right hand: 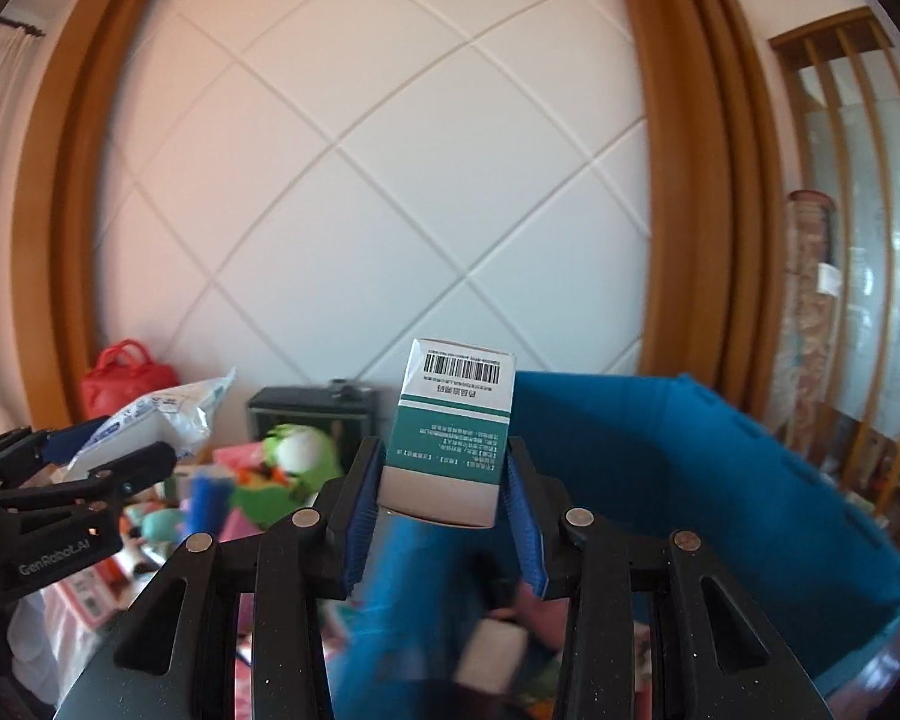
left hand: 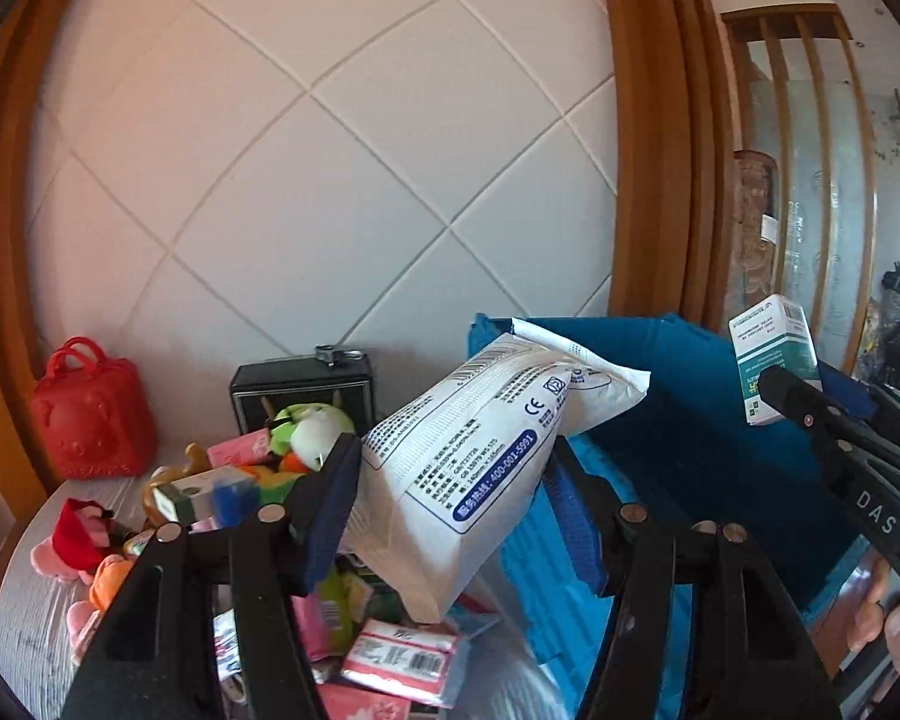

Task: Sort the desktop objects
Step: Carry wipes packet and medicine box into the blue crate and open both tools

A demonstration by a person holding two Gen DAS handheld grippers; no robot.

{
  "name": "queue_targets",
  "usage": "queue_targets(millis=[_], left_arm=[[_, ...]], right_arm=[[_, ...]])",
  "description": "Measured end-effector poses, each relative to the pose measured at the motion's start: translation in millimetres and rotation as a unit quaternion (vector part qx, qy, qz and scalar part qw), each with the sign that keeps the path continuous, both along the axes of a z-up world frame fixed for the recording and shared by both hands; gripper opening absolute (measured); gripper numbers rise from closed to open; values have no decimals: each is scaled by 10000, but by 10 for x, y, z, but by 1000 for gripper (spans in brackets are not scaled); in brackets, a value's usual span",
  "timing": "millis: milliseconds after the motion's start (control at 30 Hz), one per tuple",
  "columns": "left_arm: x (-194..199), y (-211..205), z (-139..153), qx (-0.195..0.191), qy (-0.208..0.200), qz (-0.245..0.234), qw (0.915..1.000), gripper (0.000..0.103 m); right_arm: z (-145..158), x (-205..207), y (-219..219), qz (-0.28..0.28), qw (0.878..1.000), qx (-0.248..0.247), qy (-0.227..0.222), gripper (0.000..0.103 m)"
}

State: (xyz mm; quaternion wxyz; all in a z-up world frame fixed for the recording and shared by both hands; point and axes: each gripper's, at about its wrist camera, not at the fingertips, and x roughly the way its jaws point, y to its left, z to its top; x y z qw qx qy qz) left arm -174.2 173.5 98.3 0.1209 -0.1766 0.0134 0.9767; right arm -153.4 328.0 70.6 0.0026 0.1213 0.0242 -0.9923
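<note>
Against the quilted white wall, I am working over a blue bin [right hand: 720, 480] standing open at the right of a cluttered table [left hand: 36, 612]; bin first, as everything I am carrying is heading there. Left of it, a pile of toys and packets [left hand: 258, 480] is waiting, still unsorted, with a red bag [left hand: 93, 414] and a dark box [left hand: 303, 390] at the back. My left gripper [left hand: 450, 486] is holding a white sealed pouch [left hand: 468, 462], jaws roughly half spread and pressing its flanks, the pouch tilting up toward the bin's near wall. My right gripper [right hand: 444, 498] is pinching a small green-and-white carton [right hand: 450, 450] low on its sides, jaws narrow, barcode end pointing up, the carton hanging just before the bin's rim. I am judging both items clear of the table and on approach. To do this well I am wanting each piece fully past the rim before letting go, one hand at a time, keeping the two grippers apart. The pouch is soft and may sag or slip; the carton is gripped near its bottom and could pivot.
</note>
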Motion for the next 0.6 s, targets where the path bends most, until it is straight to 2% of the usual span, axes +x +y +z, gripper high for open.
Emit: queue_targets(millis=[200, 367, 467, 600], left_arm=[[-98, 956, 149, -141, -29, -489, 9987, 61], [-164, 1633, 178, -295, -293, -781, 9961, 61], [-223, 1957, 113, -441, -549, -920, 9933, 61], [-336, 2164, -15, -508, -926, -1038, 9890, 61]], right_arm=[[-30, -139, 782, -698, 9974, 130, -120, 39], [-153, -266, 1269, -1042, 9936, 170, -396, 39], [-248, -349, 1506, -1198, 9897, 283, -730, 39], [-398, -515, 1744, -1290, 9827, 439, -1256, 39]])
